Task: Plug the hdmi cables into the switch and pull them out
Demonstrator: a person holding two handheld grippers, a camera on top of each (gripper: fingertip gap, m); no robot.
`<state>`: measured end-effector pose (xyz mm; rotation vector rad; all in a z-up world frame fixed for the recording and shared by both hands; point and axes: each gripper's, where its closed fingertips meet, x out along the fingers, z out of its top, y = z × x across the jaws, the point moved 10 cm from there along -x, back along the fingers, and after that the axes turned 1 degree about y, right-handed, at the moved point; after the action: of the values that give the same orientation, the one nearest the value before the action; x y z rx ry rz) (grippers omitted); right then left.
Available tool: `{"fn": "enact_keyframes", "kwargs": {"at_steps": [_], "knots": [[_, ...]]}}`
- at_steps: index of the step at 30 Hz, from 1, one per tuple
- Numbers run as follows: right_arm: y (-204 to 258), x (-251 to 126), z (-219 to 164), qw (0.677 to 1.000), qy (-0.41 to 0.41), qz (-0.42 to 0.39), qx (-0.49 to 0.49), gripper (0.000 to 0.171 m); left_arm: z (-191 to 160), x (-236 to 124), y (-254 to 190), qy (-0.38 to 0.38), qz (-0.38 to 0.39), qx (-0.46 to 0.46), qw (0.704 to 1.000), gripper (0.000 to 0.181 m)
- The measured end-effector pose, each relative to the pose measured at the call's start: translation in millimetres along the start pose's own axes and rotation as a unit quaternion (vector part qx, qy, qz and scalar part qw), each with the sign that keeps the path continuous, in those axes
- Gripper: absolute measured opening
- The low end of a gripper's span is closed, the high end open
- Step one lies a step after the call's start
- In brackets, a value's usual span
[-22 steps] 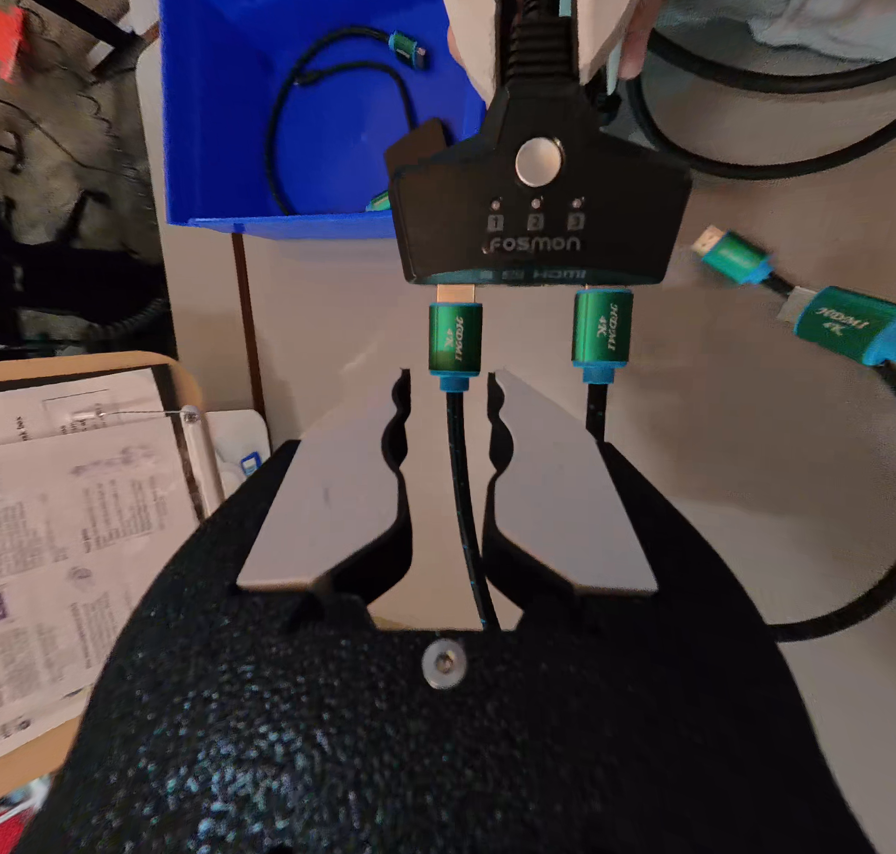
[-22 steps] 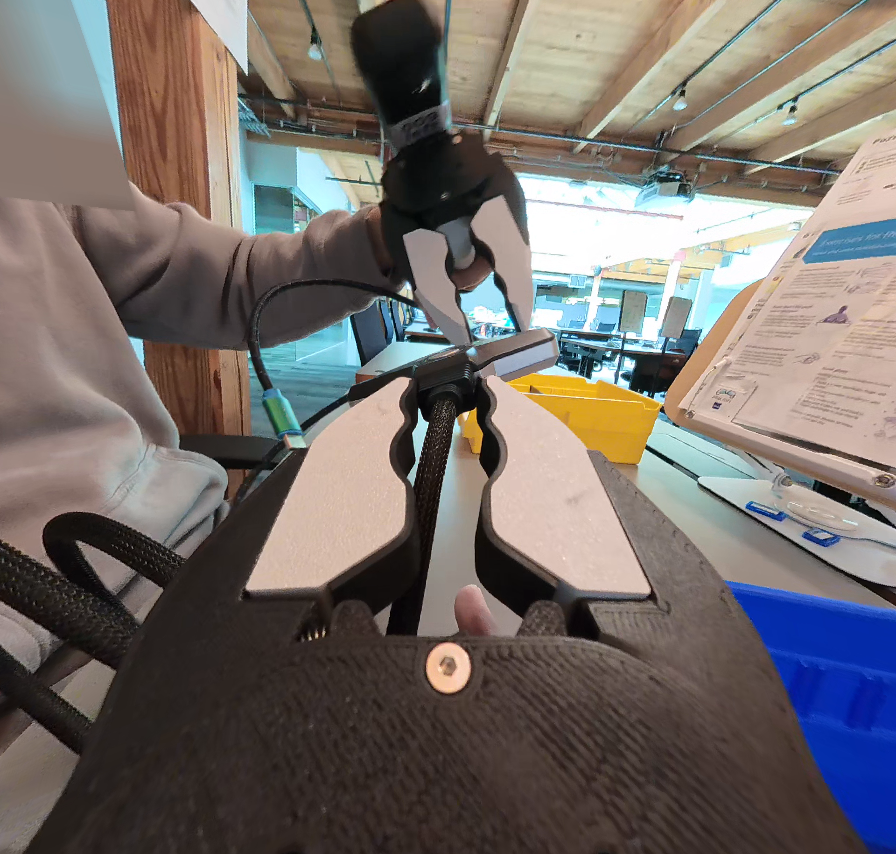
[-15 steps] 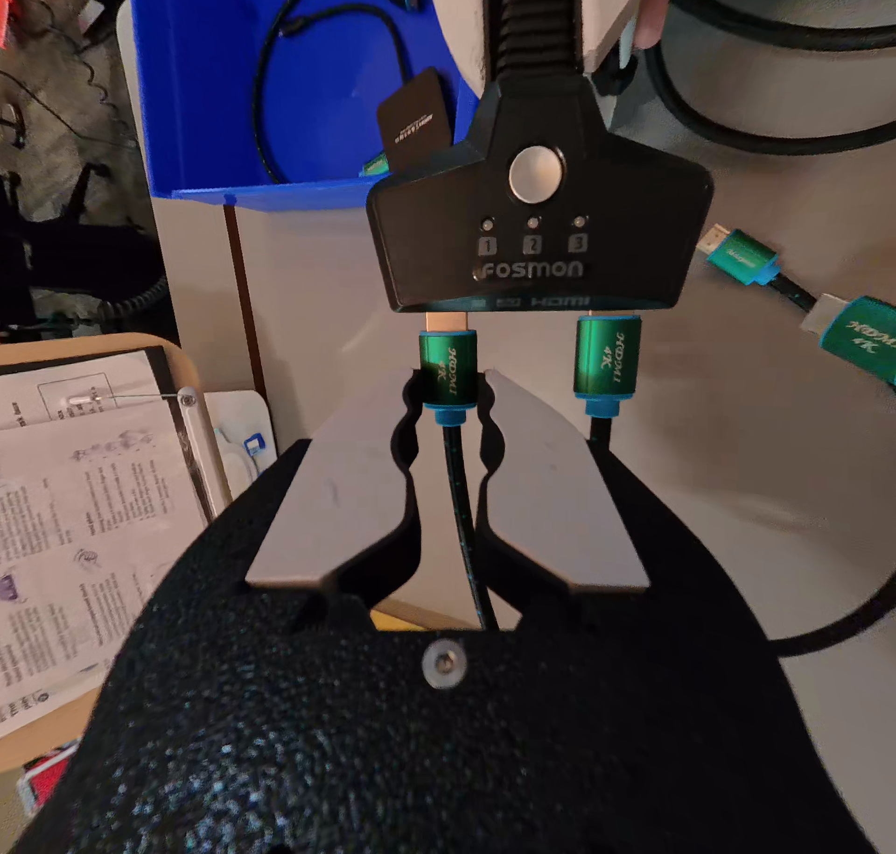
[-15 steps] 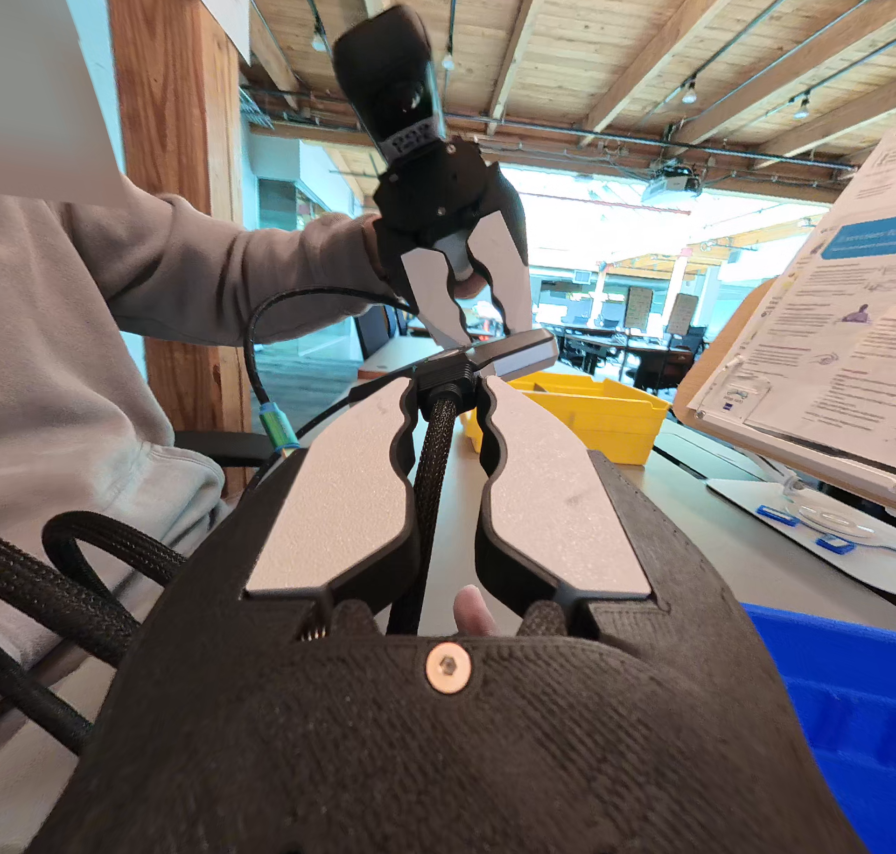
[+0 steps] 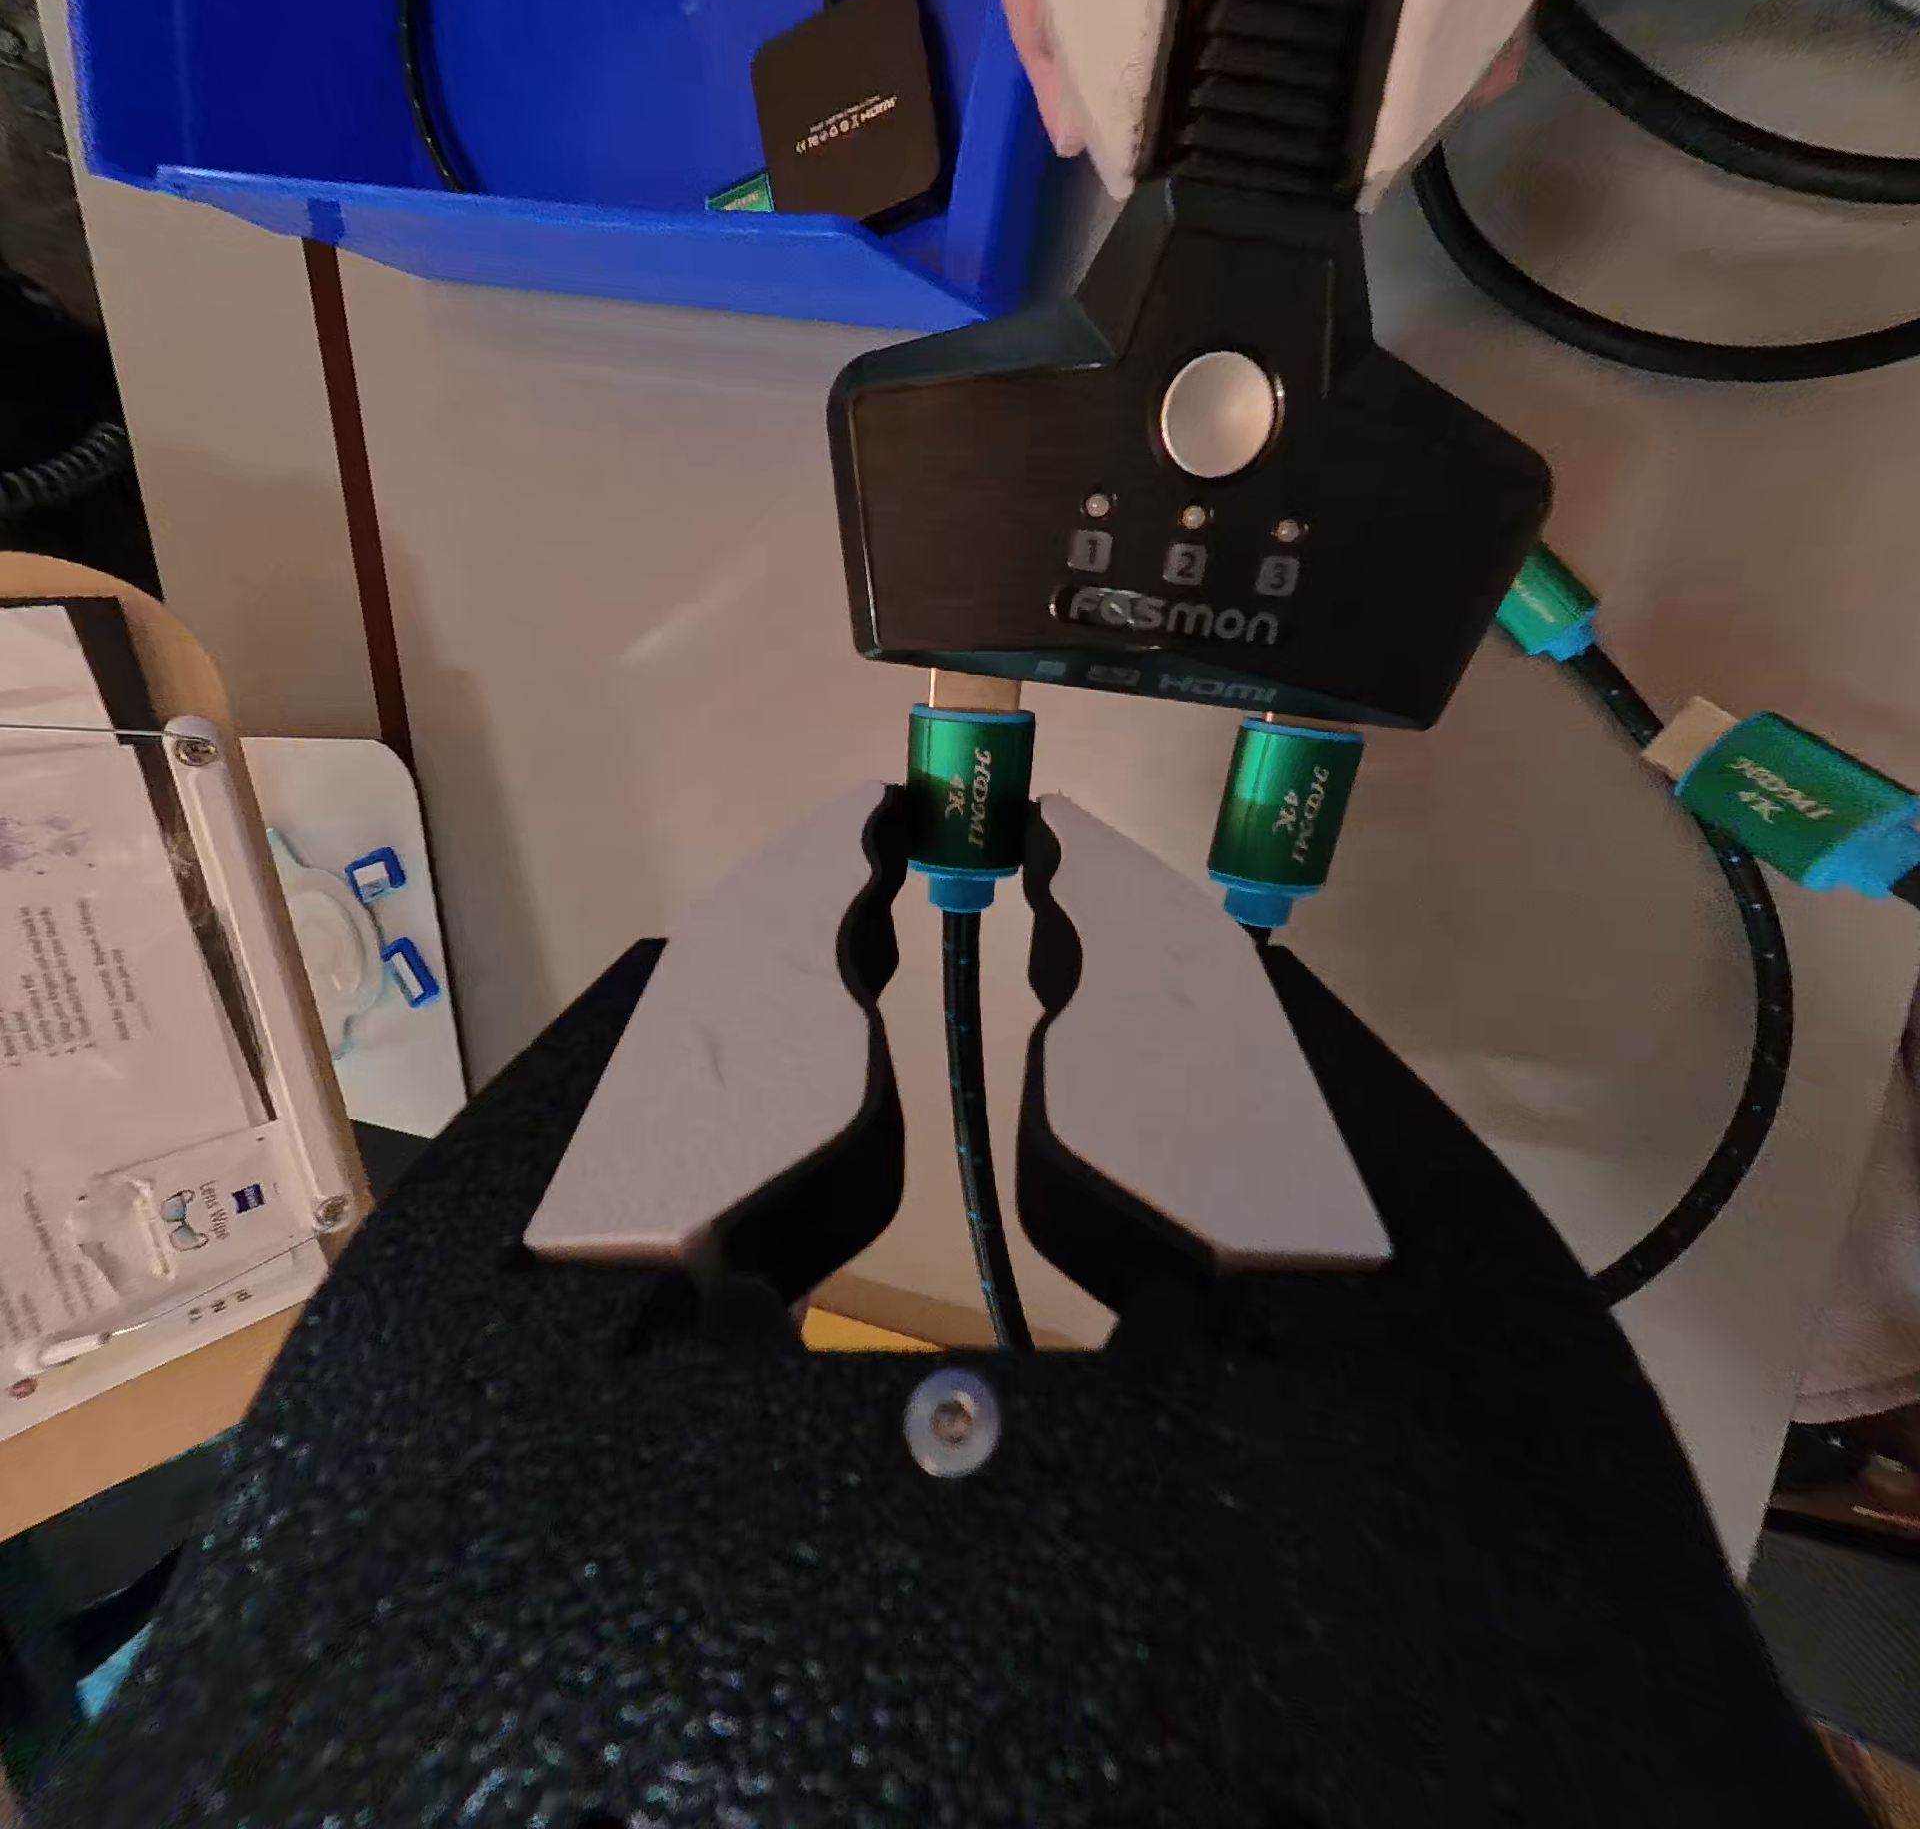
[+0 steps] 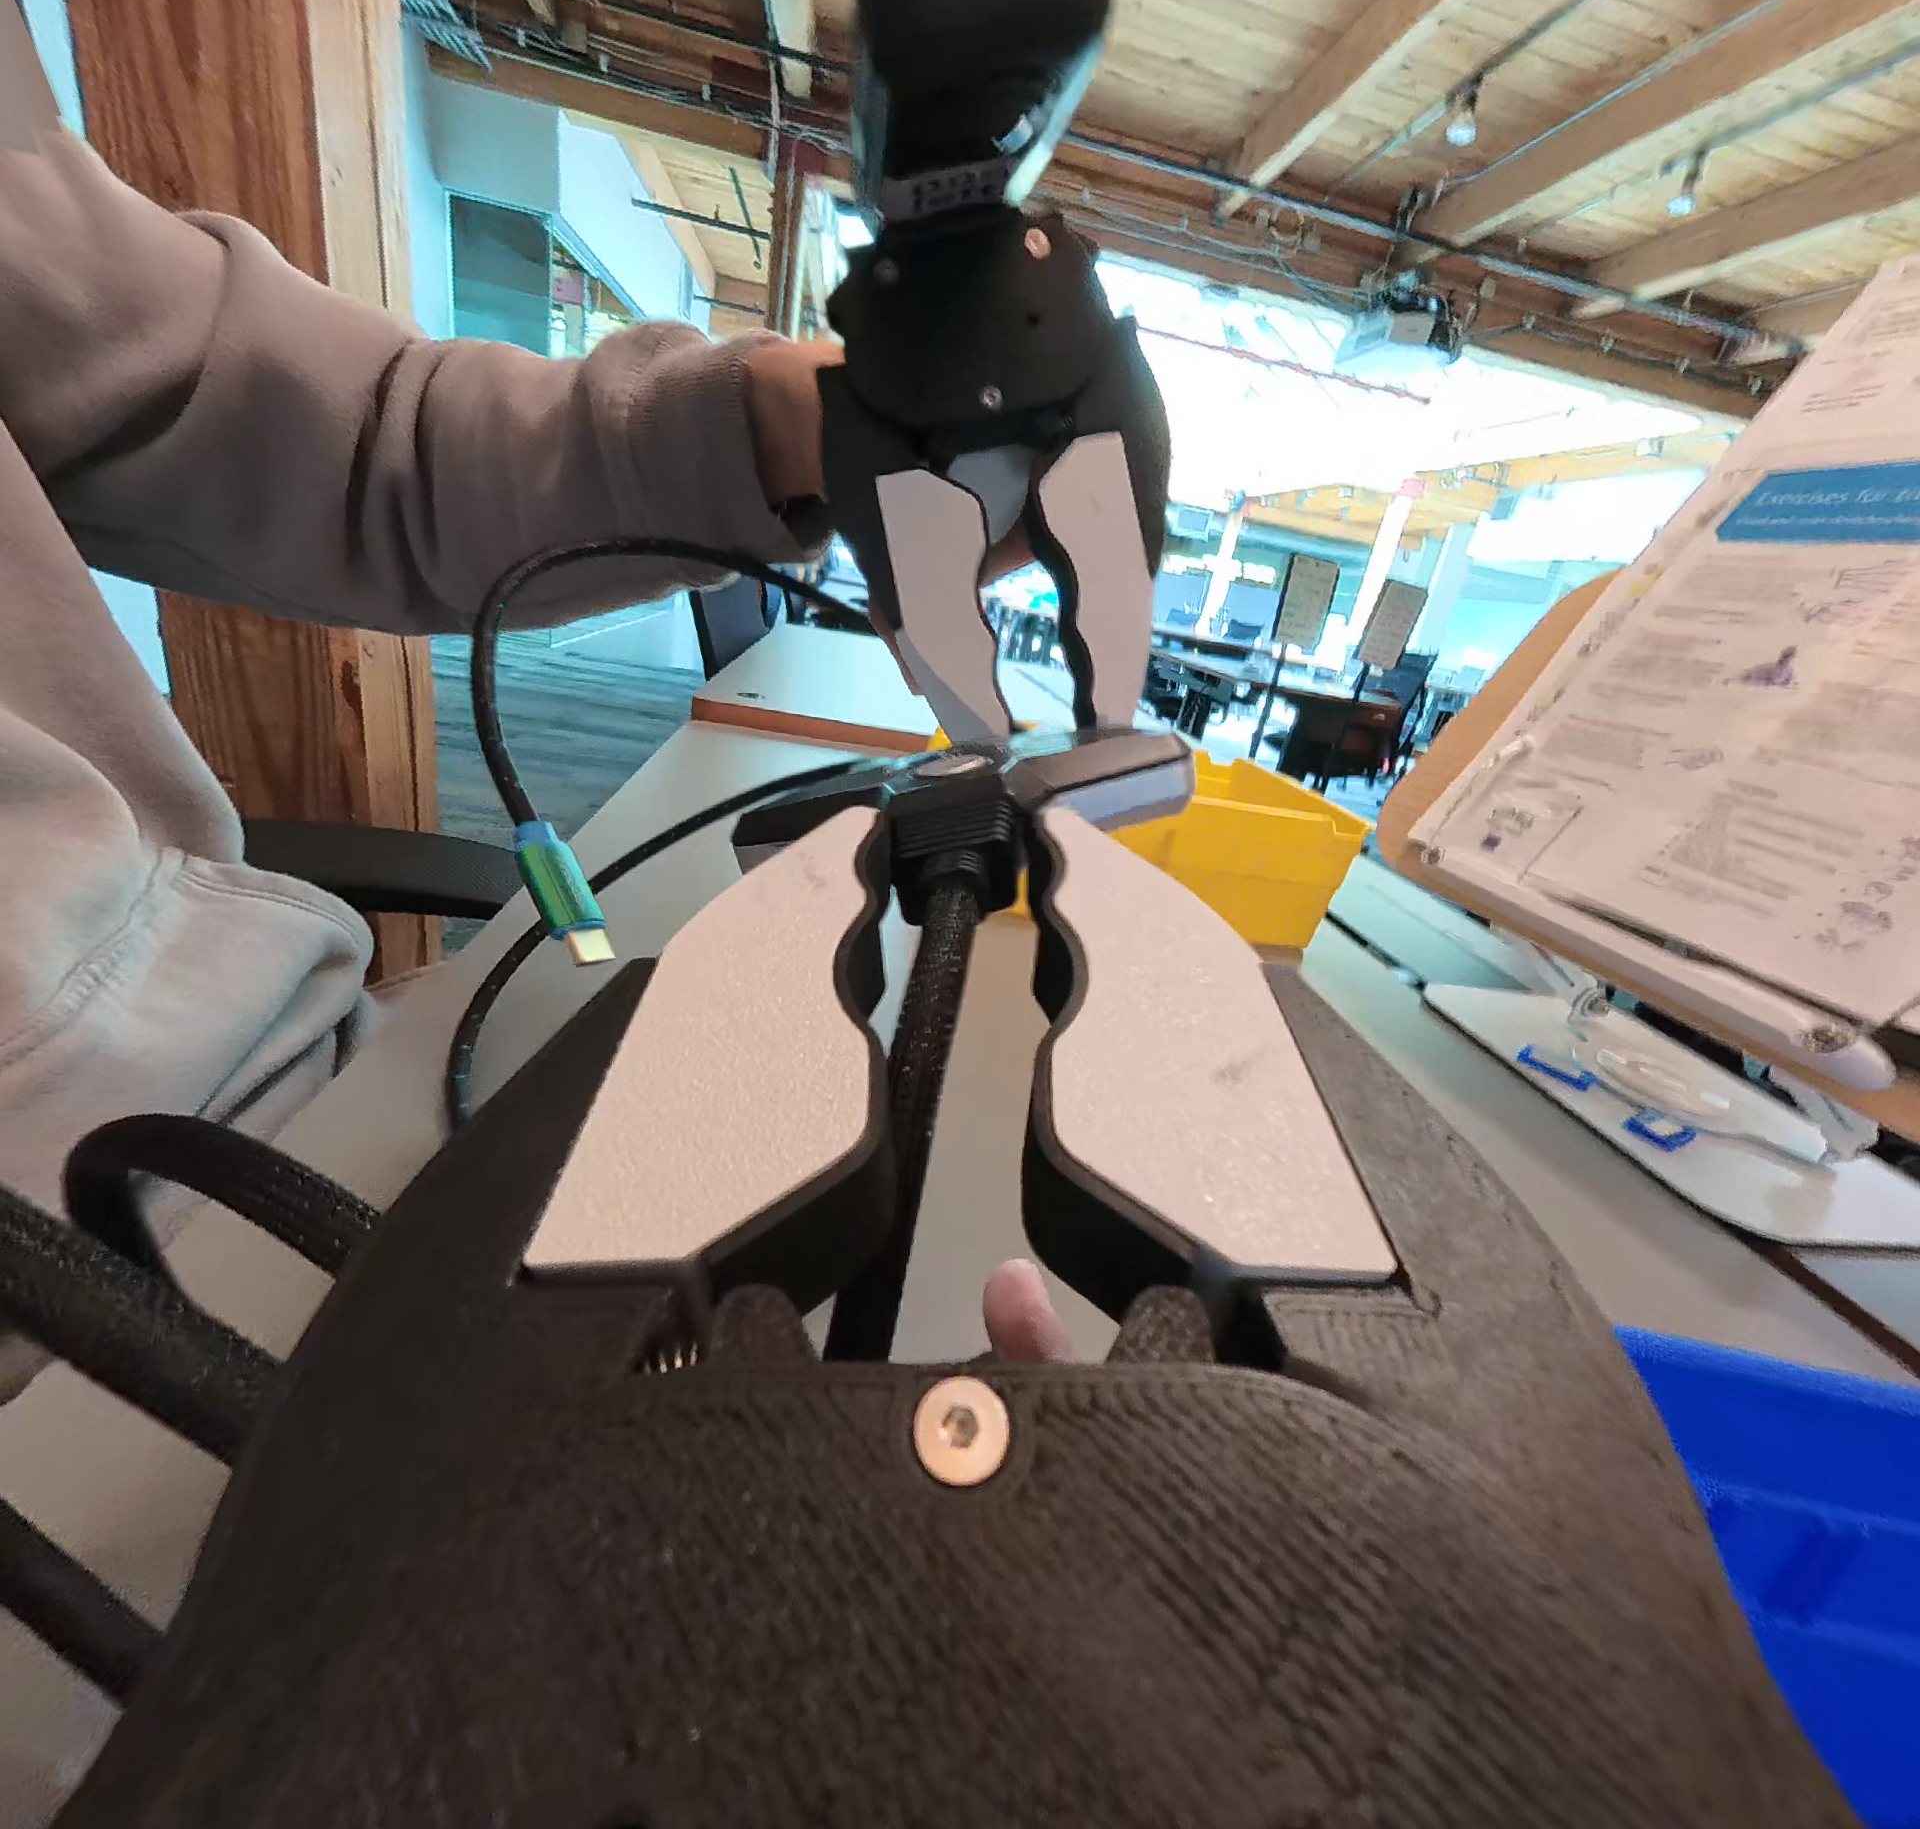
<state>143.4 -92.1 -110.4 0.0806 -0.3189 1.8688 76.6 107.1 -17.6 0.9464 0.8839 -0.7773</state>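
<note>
The black HDMI switch hangs in the air, held by its cable's strain relief, on which my right gripper is shut. Two green HDMI plugs sit in the switch's ports. The left plug shows some bare gold metal, and the middle plug sits deeper. My left gripper is open a narrow way, its tips on either side of the left plug and close to it, with that plug's cable running between the fingers. In the right wrist view the left gripper points down at the switch.
Loose green plugs lie on the white table, one partly behind the switch; another dangles. A blue bin holds a black box. A clipboard stand with papers, a yellow bin and thick black cables are nearby.
My left gripper has moved forward along the cable, so its tips now flank the left plug rather than the cable. The switch sits further right in its view. The right gripper's hold is unchanged.
</note>
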Motion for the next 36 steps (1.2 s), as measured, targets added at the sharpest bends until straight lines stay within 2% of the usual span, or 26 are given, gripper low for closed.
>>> {"fn": "enact_keyframes", "kwargs": {"at_steps": [1, 8, 11, 15, 21, 23, 26, 30, 36], "knots": [[0, 1, 1, 1.000, 0.001, -0.002, -0.005, 0.023, -1, 0, 1, -0.004, -0.005, -0.005, 1.000, 0.021], [3, 8, 7, 1.000, 0.015, -0.002, -0.018, 0.023, -7, -5, 2, -0.020, -0.021, -0.003, 1.000, 0.021], [3, 7, 13, 1.000, -0.018, 0.003, -0.013, 0.023, -2, -20, 1, -0.040, -0.006, 0.011, 0.999, 0.021], [3, 11, 17, 0.999, -0.036, -0.006, -0.010, 0.023, 6, -33, 0, -0.004, 0.044, 0.058, 0.997, 0.020], [4, 20, 20, 0.999, -0.020, -0.021, -0.022, 0.024, 7, -30, -1, 0.037, 0.086, 0.057, 0.994, 0.020], [5, 21, 20, 1.000, -0.023, -0.011, -0.016, 0.024, 3, -29, -2, 0.021, 0.074, 0.063, 0.995, 0.020], [5, 14, 20, 0.999, -0.042, 0.008, -0.013, 0.023, 0, -33, -4, -0.044, 0.049, 0.068, 0.996, 0.021], [4, 7, 25, 0.995, -0.094, 0.018, -0.011, 0.023, 2, -48, -8, -0.120, 0.069, 0.093, 0.986, 0.021], [4, 5, 26, 0.992, -0.123, 0.023, -0.008, 0.023, 2, -54, -12, -0.100, 0.091, 0.082, 0.987, 0.020]]}}
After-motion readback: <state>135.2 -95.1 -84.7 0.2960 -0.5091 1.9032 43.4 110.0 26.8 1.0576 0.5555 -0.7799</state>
